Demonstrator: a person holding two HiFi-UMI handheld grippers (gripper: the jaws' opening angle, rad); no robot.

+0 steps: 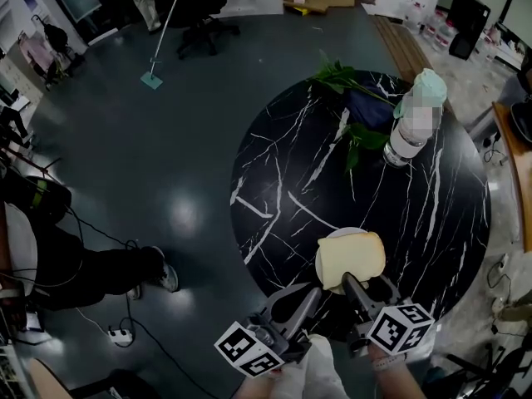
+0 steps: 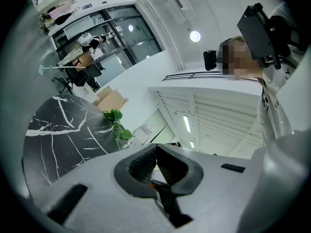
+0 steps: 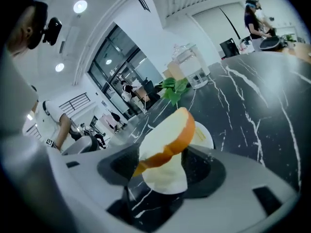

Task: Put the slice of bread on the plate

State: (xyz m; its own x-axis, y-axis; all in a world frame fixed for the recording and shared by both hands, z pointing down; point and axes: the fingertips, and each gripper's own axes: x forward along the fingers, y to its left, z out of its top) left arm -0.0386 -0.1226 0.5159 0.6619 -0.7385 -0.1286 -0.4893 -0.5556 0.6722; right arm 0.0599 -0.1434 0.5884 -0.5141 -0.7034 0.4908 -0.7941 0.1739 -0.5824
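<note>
The release step is judged in hand: the pale, orange-crusted slice of bread [image 1: 352, 258] is found on the round white plate [image 1: 319, 271], lower centre, between the spread right tongs [image 3: 163, 166]. The left tongs [image 2: 156, 152] are pressed together, empty. A clean withdrawal is called for.

Your pale, brown-crusted slice of bread [image 1: 352, 258] rests tilted on the white plate [image 3: 204, 140], near edge of the bench [image 1: 283, 181].

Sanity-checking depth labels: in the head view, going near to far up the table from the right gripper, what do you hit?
right gripper → slice of bread on the plate → clear container. Leaves left out: they overlap the container in depth.
</note>
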